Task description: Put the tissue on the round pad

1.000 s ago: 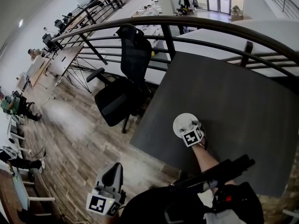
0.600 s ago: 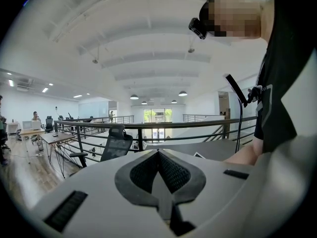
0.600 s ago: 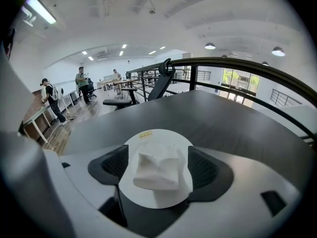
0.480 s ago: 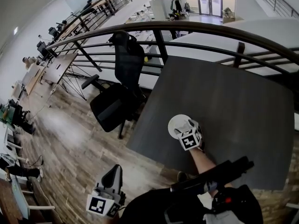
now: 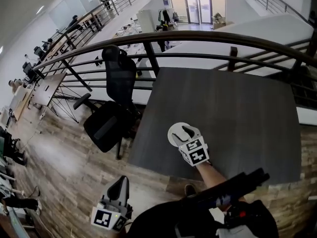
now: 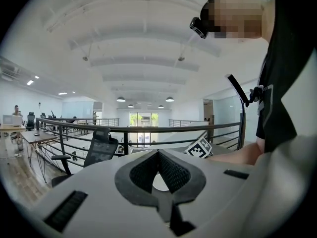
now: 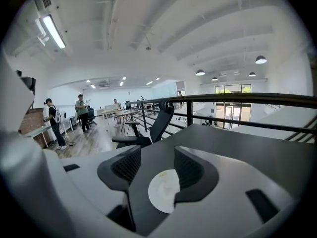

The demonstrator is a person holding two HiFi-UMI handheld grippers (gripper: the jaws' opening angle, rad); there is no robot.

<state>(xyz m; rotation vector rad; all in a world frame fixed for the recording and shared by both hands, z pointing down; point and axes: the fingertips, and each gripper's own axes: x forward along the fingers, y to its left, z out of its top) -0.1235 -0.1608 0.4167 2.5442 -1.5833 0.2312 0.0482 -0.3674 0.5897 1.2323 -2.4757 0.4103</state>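
Both tongs empty: right gripper point(image 7: 156, 170), jaws apart but closing, hangs over round pad point(image 7: 161, 193); left gripper point(image 6: 158, 153), closed, we judge parked as unneeded.

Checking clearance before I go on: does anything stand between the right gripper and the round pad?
Nothing visible does. The right gripper, its jaws closing and empty, hangs right over the round pad on the table. No separate tissue can be made out.

round pad point(image 5: 172, 135): near right part hidden in the head view
table point(image 5: 237, 118): near edge partly behind forearm point(image 5: 210, 170) — unseen
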